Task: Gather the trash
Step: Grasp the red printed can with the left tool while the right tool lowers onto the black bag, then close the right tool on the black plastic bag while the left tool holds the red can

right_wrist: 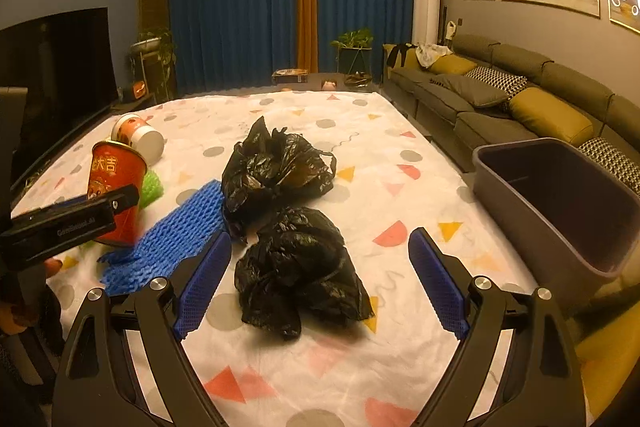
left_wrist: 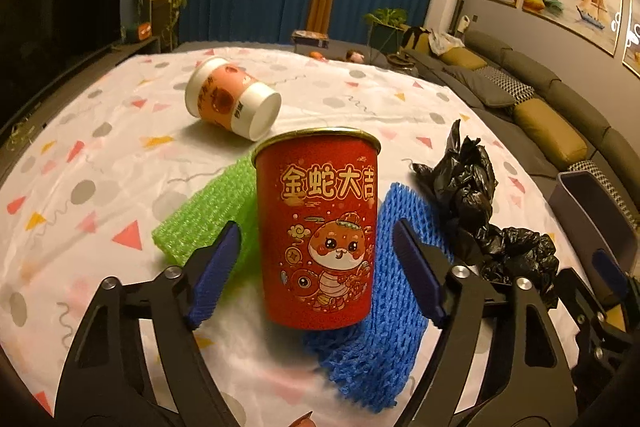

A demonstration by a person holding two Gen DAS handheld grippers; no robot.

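You are at the reach-in stage of the collecting, with nothing picked up yet and both claws lined up on their first pieces. Your left claw [left_wrist: 316, 275] stands open around the upright red paper cup [left_wrist: 318, 231], one blue pad on either side with a gap showing between each pad and the cup wall, so it is framed but not gripped. The cup stands on the patterned cloth of the surface [left_wrist: 100, 155], partly over a green foam net [left_wrist: 208, 215] on its left and a blue foam net [left_wrist: 376, 339] on its right; a white and orange cup [left_wrist: 232, 103] lies on its side further back. Your right claw [right_wrist: 320, 283] is also wide open, with the nearer crumpled black plastic bag [right_wrist: 300, 271] between its pads and apart from them, and a second black bag [right_wrist: 276, 167] just behind, seemingly touching the first. The grey bin [right_wrist: 560, 203] waits at the right edge of the surface and looks empty from here. Next, I judge, you should close the left pads gently on the cup's middle, since thin paper may buckle, then lift straight so the nets underneath are not dragged. For the bag, push a little deeper before closing, as loose film can slip out of a shallow pinch.
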